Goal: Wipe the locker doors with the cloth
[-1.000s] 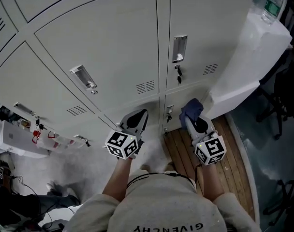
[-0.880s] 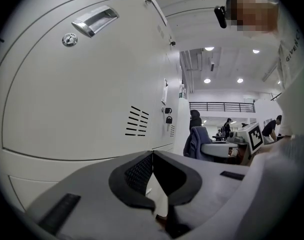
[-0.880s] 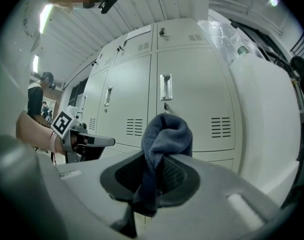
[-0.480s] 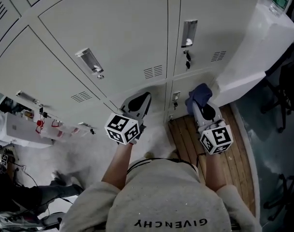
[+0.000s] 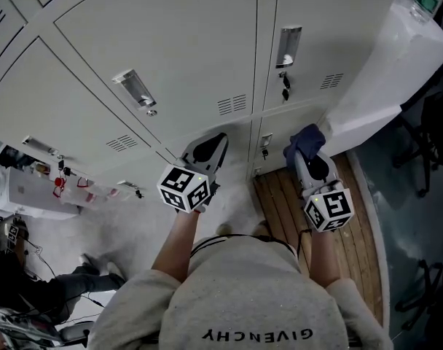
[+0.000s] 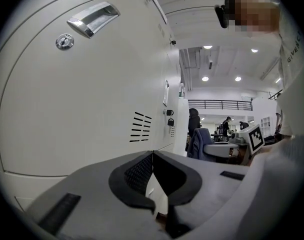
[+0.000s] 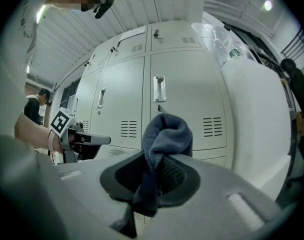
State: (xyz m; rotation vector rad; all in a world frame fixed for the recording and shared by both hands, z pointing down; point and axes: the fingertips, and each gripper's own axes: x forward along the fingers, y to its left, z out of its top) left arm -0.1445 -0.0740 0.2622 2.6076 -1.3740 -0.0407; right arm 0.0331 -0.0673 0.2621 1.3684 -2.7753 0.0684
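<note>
Down by the lockers: a person stands close to the grey locker doors, looking down at them.
Right hand-held gripper: it is clenched on the cloth and pinches it in the middle.
Cloth: it is dark blue and all bunched up. It sticks out past the jaws and points at the low doors on the right. It is near a door, but I do not think it touches one.
Left hand-held gripper: its jaws are pressed together with nothing between them. It hangs low, just beside the doors.
Doors: they look plain and dry. I see no wet marks or streaks, so I cannot tell if any door is wiped.
Keys: they hang from the lock under the handle of the door above the cloth.
Done: the cloth is picked up and ready.
Left to do: nearly all of the wiping, I think. The cloth needs to be pushed onto a door and rubbed over it, then over the other doors.
Watch out: the cloth could catch on the keys.
</note>
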